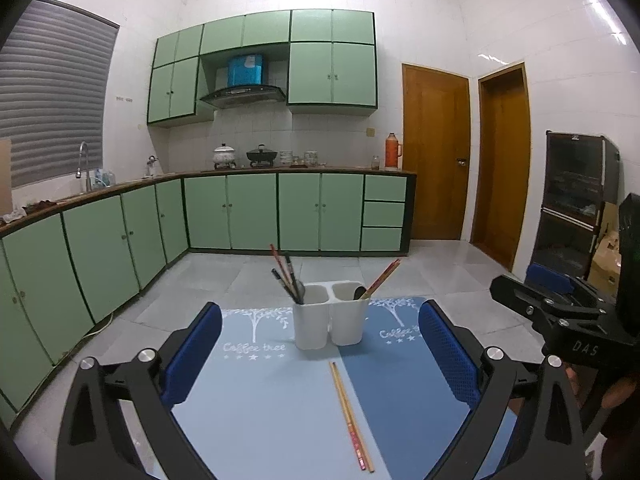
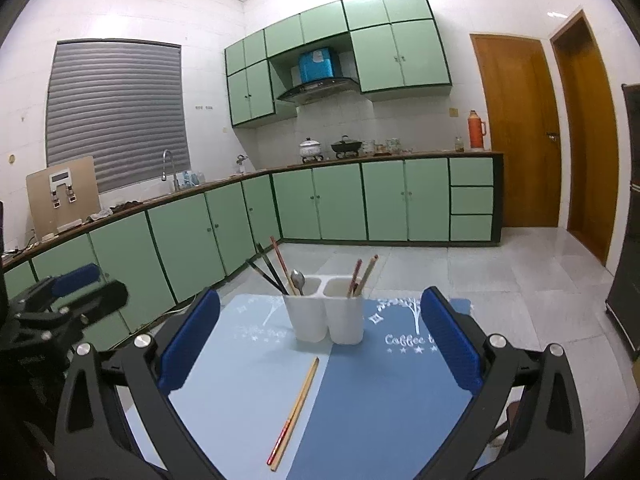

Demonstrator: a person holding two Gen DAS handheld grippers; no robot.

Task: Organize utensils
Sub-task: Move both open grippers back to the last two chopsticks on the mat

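Observation:
A white two-compartment utensil holder [image 1: 330,326] [image 2: 325,320] stands on a blue table mat [image 1: 400,380] [image 2: 380,392]. Its left compartment holds dark chopsticks, a reddish one and a spoon [image 2: 298,280]. Its right compartment holds wooden chopsticks [image 1: 382,278] [image 2: 362,276]. A pair of wooden chopsticks [image 1: 351,416] [image 2: 295,410] lies loose on the mat in front of the holder. My left gripper [image 1: 320,360] is open and empty, above the mat. My right gripper [image 2: 320,356] is open and empty too, and shows at the right of the left wrist view [image 1: 560,304].
The mat covers a small table with tiled floor [image 1: 440,276] around it. Green kitchen cabinets [image 1: 256,212] run along the far and left walls. Two wooden doors [image 1: 436,152] and a dark shelf unit [image 1: 576,200] stand at the right.

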